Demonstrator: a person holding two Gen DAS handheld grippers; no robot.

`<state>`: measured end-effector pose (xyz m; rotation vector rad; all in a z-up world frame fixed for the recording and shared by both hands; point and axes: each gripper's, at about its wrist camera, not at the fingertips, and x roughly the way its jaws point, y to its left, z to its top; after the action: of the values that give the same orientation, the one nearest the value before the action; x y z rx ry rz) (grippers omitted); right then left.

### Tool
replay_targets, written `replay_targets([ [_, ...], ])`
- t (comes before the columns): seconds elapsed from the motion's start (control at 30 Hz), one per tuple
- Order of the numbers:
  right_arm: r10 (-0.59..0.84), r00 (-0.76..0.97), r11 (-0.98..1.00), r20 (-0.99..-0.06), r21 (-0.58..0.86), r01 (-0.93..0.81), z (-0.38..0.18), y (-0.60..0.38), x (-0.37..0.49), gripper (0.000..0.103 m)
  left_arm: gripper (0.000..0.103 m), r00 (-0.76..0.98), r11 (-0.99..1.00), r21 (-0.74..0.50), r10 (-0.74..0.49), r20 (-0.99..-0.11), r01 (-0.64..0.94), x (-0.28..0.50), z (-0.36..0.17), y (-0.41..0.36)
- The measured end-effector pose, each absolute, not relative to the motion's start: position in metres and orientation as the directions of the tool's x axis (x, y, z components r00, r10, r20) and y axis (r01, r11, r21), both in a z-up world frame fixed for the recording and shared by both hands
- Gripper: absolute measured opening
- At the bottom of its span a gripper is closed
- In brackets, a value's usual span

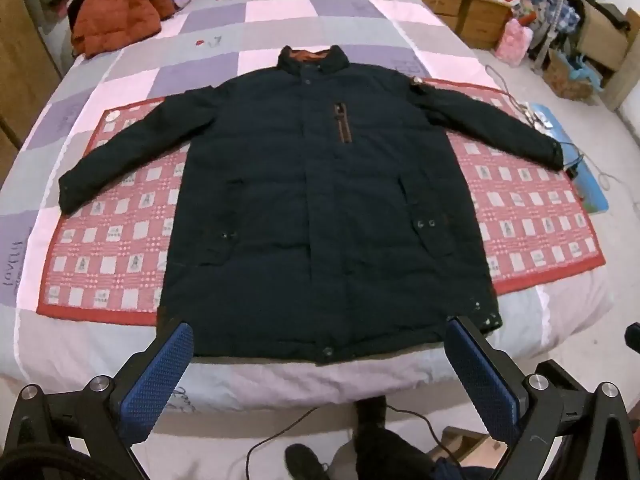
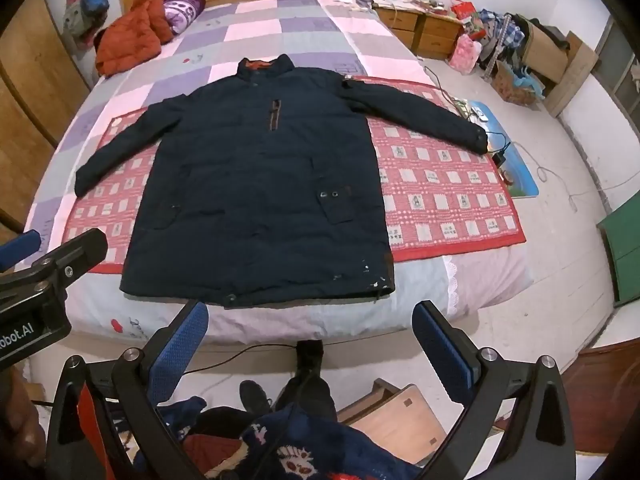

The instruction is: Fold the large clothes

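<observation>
A large dark navy jacket [image 1: 320,200] lies flat, front up, on a red patterned mat [image 1: 116,236] on the bed, both sleeves spread out to the sides, collar toward the headboard. It also shows in the right wrist view [image 2: 260,188]. My left gripper [image 1: 320,344] is open and empty, held above the foot of the bed just short of the jacket's hem. My right gripper [image 2: 310,328] is open and empty, a little farther back from the hem. The left gripper's body [image 2: 44,276] shows at the left of the right wrist view.
An orange padded coat [image 1: 116,12] and a purple pillow [image 2: 182,12] lie near the headboard. Wooden nightstands [image 2: 420,28], bags and clutter stand to the right of the bed. Cables and a blue mat [image 2: 516,160] lie on the floor. A pile of clothes [image 2: 288,440] sits below my grippers.
</observation>
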<state>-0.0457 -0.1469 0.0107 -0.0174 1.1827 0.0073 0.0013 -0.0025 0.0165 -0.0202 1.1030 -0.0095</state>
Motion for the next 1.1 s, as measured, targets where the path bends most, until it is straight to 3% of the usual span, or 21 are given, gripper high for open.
replay_targets([
  [1.1,0.014,0.406,1.000,-0.914,0.009,-0.016,0.028,-0.127,-0.065,0.103,0.103,0.491,1.000,-0.020,-0.016,-0.871,-0.003,-0.022,0.026,0.020],
])
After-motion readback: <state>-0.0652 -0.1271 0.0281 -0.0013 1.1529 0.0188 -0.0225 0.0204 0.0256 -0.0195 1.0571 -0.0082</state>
